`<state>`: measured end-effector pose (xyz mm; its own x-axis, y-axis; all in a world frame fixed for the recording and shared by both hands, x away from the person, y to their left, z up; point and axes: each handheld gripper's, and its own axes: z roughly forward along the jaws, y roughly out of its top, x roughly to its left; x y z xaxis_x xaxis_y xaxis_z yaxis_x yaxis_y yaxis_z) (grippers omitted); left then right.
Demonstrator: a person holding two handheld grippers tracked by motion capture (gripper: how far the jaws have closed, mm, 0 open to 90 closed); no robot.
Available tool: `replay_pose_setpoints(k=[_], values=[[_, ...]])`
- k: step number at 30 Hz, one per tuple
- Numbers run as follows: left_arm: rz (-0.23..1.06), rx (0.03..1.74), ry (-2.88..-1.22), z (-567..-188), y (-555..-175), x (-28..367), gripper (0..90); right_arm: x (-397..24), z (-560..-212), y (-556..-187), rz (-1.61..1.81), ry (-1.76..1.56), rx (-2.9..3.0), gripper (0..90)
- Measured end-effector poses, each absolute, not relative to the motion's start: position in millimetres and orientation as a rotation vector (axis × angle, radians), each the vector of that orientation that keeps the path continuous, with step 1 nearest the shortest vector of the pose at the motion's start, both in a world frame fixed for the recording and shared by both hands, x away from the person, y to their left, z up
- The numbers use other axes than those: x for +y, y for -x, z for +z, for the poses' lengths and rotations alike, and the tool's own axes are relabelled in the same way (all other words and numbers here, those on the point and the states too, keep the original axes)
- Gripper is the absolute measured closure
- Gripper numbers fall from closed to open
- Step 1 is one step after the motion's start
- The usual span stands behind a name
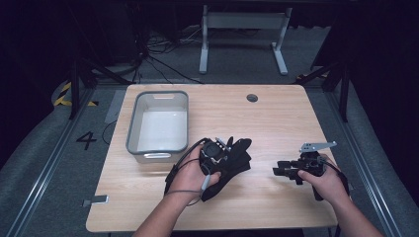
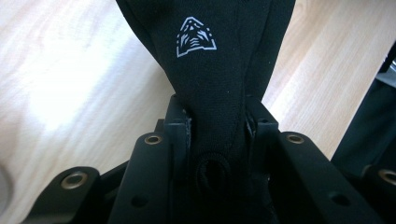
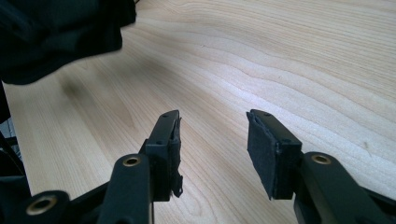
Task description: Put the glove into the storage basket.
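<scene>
Left tool (image 2: 217, 121) clamps black garment (image 2: 210, 70) above wooden table (image 1: 276, 113).

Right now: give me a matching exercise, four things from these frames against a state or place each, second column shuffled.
Things:
1. left gripper
2. right gripper
3. grey bin
4. black garment

States or places:
A. empty, on the table's left half
B. jaws apart, nothing between them
C. pinched between two pads, white logo showing
D. shut on dark fabric

Pairs: 1-D, 2-B, 3-A, 4-C
</scene>
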<state>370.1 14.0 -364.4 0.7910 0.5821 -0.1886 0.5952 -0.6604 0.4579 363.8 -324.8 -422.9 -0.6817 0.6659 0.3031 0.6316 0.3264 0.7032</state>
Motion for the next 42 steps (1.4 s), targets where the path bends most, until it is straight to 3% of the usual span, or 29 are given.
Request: replay_pose_setpoints(k=[29,42], values=[[0.101,1.082,-2.338,-307,-412,91,68.5,-319,-423,-371,1.313,-1.235,2.540,54.9],[0.137,1.207,-2.270,-304,-435,125,68.5,-323,-424,-368,1.314,-1.254,2.526,54.6]])
